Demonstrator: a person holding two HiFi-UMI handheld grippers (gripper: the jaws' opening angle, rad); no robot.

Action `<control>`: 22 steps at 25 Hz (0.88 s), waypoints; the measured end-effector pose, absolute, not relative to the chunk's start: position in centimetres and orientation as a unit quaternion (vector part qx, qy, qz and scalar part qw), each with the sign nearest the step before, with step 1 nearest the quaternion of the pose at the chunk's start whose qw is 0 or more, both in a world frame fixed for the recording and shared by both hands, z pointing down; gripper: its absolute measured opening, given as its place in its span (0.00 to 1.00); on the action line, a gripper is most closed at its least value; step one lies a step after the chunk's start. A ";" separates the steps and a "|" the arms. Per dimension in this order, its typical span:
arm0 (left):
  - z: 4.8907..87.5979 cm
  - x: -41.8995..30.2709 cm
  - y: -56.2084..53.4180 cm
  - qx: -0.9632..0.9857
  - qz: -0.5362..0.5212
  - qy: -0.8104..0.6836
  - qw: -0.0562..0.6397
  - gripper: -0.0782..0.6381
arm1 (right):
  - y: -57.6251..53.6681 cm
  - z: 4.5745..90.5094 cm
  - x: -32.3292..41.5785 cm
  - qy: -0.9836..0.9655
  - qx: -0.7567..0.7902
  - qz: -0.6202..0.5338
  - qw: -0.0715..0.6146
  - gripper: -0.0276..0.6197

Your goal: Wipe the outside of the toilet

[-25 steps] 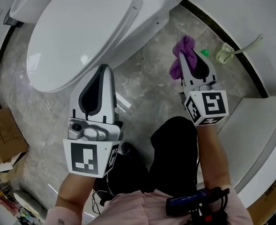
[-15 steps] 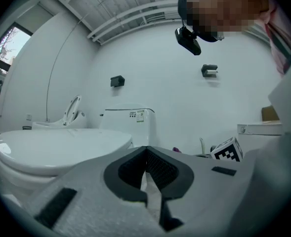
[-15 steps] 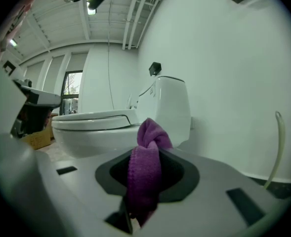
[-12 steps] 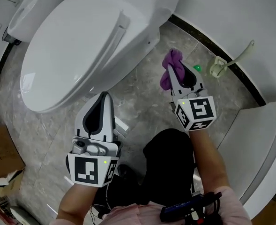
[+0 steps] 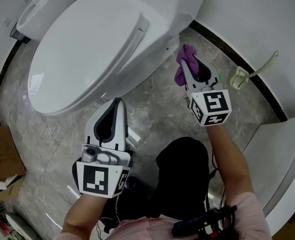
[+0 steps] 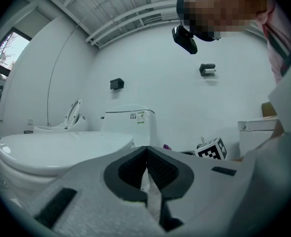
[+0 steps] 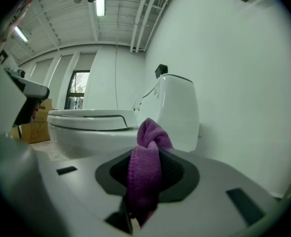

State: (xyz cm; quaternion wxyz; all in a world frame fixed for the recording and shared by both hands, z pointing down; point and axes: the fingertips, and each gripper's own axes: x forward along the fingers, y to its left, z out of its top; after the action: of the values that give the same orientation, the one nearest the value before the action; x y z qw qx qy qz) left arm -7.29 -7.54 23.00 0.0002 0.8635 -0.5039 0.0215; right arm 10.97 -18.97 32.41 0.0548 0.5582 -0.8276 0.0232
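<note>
1. Head view: the person is bending over the toilet [image 5: 87, 49], and its lid is lying closed.
   - The right gripper [image 5: 184, 66] is carrying a purple cloth [image 5: 186, 53] low beside the rear part of the bowl, above the floor [image 5: 152, 99].
   - From this angle I cannot tell if the purple cloth is touching the porcelain.
   - The left gripper [image 5: 118, 103] is hovering near the front side of the bowl, apart from it.

2. Left gripper view: the jaws are pressing together at their tips and are grasping nothing (only a pale strip is showing through the slit behind the tips). The toilet [image 6: 61, 149] is standing ahead and to the left, out of contact.

3. Right gripper view: the jaws are clenching on the purple cloth [image 7: 145, 167], and its bunched end is sticking out past the tips. The toilet [image 7: 91, 127] is standing in front, and a strip of floor is showing between them, so the purple cloth is probably not touching yet.

4. Progress, as my judgement: the cloth is already in the grip and is pointing at the bowl. No wet trace or wiped patch is showing on the white surface, so I am counting the bowl sides, the tank and the lid as work remaining.
</note>
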 end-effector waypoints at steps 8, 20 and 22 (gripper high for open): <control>24.3 -8.5 -6.9 0.855 0.034 -0.518 0.016 0.12 | -24.5 32.2 11.0 -0.827 0.561 0.001 0.048 0.19; 25.4 -10.1 -6.6 0.844 0.028 -0.535 0.032 0.12 | -28.8 33.9 10.1 -0.832 0.553 0.004 0.055 0.19; 25.6 -10.3 -6.6 0.842 0.027 -0.537 0.035 0.12 | -29.0 34.1 9.8 -0.835 0.548 0.009 0.054 0.19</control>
State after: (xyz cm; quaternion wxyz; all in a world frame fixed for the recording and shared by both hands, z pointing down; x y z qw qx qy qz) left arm -10.32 -6.62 25.60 0.0355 0.8421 -0.5375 0.0275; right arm 9.78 -28.96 34.07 0.0537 0.5483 -0.8345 0.0093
